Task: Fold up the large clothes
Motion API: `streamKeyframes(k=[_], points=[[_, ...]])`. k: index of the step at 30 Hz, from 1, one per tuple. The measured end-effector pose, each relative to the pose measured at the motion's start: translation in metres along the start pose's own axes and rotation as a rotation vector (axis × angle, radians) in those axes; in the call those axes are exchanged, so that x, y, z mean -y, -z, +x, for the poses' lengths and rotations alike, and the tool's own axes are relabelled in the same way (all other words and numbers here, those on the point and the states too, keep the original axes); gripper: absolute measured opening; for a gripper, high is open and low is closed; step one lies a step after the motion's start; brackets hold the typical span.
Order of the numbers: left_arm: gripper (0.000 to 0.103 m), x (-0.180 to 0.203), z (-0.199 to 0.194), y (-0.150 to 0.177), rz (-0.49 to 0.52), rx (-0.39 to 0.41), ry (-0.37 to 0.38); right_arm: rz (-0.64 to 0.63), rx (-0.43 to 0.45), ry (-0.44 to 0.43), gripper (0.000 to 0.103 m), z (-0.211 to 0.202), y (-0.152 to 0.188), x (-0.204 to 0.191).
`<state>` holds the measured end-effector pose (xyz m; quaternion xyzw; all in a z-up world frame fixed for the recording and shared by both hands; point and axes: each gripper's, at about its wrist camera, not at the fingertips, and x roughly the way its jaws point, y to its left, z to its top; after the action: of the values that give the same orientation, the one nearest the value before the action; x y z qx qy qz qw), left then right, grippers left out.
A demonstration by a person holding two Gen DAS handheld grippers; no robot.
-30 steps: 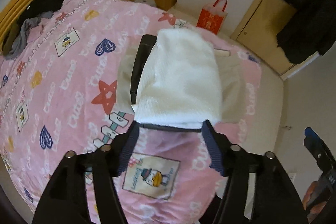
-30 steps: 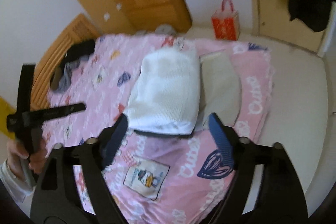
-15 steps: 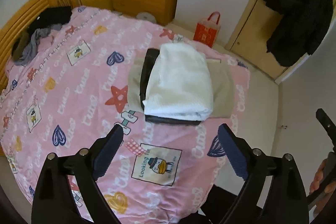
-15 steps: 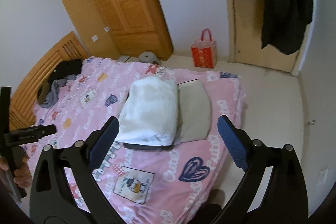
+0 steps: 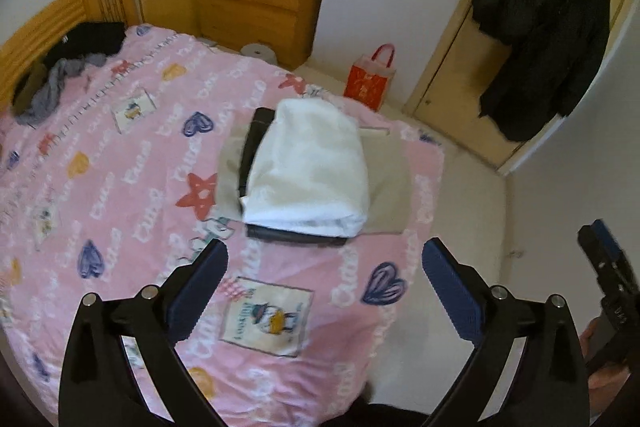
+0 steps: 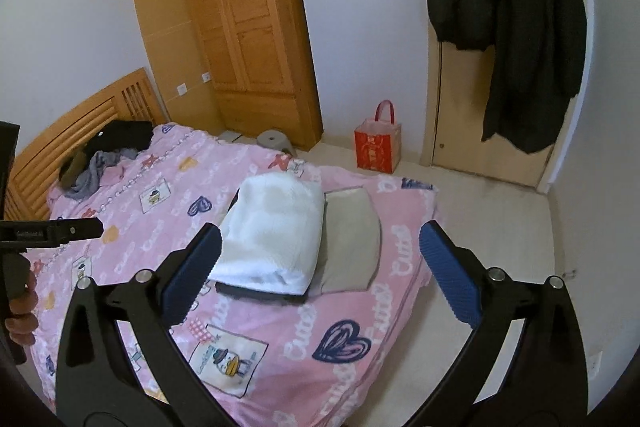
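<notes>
above bed, both grippers [image 5: 324, 277] [image 6: 320, 267] gape empty.

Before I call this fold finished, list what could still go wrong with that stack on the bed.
1. The white folded garment sits off-centre on a black piece and a beige piece, so the pile may slump if nudged.
2. The stack lies near the bed corner by the floor; a tug on the cover could probably slide it off.
3. Both the left claw and right claw are open and holding nothing, so nothing steadies the pile.
</notes>
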<state>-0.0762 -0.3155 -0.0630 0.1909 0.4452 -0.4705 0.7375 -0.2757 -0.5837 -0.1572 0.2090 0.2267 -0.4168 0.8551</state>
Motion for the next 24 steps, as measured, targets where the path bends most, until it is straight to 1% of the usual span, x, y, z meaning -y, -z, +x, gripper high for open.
streamKeyframes(k=[1, 3, 4, 5, 7, 8, 10, 14, 17, 20, 21, 23, 24], points=[[0.095, 0.003, 0.000, 0.003, 0.012, -0.003, -0.013, 0.008, -0.012, -0.002, 0.097, 0.001, 0.002, 0.002], [0.095, 0.008, 0.001, 0.010, 0.032, -0.021, 0.003, 0.030, -0.032, -0.008, 0.097, -0.001, 0.007, 0.009], [0.095, 0.009, 0.001, 0.013, 0.033, -0.031, 0.000, 0.042, -0.039, -0.011, 0.097, -0.004, 0.008, 0.014], [0.095, 0.010, 0.004, 0.015, 0.034, -0.059, -0.006, 0.049, -0.044, -0.010, 0.097, -0.004, 0.009, 0.016], [0.095, 0.013, 0.005, 0.019, 0.037, -0.073, -0.011, 0.067, -0.057, -0.013, 0.097, -0.005, 0.009, 0.021], [0.095, 0.014, 0.004, 0.021, 0.041, -0.068, -0.016, 0.078, -0.062, -0.013, 0.097, -0.006, 0.009, 0.024], [0.095, 0.015, 0.000, 0.023, 0.040, -0.058, -0.061, 0.089, -0.071, -0.018, 0.097, -0.007, 0.008, 0.026], [0.095, 0.016, -0.004, 0.020, 0.036, -0.045, -0.090, 0.085, -0.074, -0.028, 0.097, -0.010, 0.005, 0.027], [0.095, 0.011, -0.009, 0.018, -0.018, -0.015, -0.117, 0.088, -0.077, -0.037, 0.097, -0.010, 0.004, 0.026], [0.095, 0.006, -0.010, 0.015, -0.062, -0.013, -0.090, 0.099, -0.088, -0.044, 0.097, -0.009, 0.003, 0.025], [0.095, 0.005, -0.010, 0.013, -0.070, -0.015, -0.098, 0.102, -0.092, -0.046, 0.097, -0.008, 0.004, 0.026], [0.095, 0.005, -0.010, 0.011, -0.058, -0.024, -0.110, 0.098, -0.104, -0.058, 0.097, -0.007, 0.005, 0.023], [0.095, 0.005, -0.010, 0.011, -0.052, -0.028, -0.102, 0.094, -0.109, -0.061, 0.097, -0.007, 0.006, 0.023]])
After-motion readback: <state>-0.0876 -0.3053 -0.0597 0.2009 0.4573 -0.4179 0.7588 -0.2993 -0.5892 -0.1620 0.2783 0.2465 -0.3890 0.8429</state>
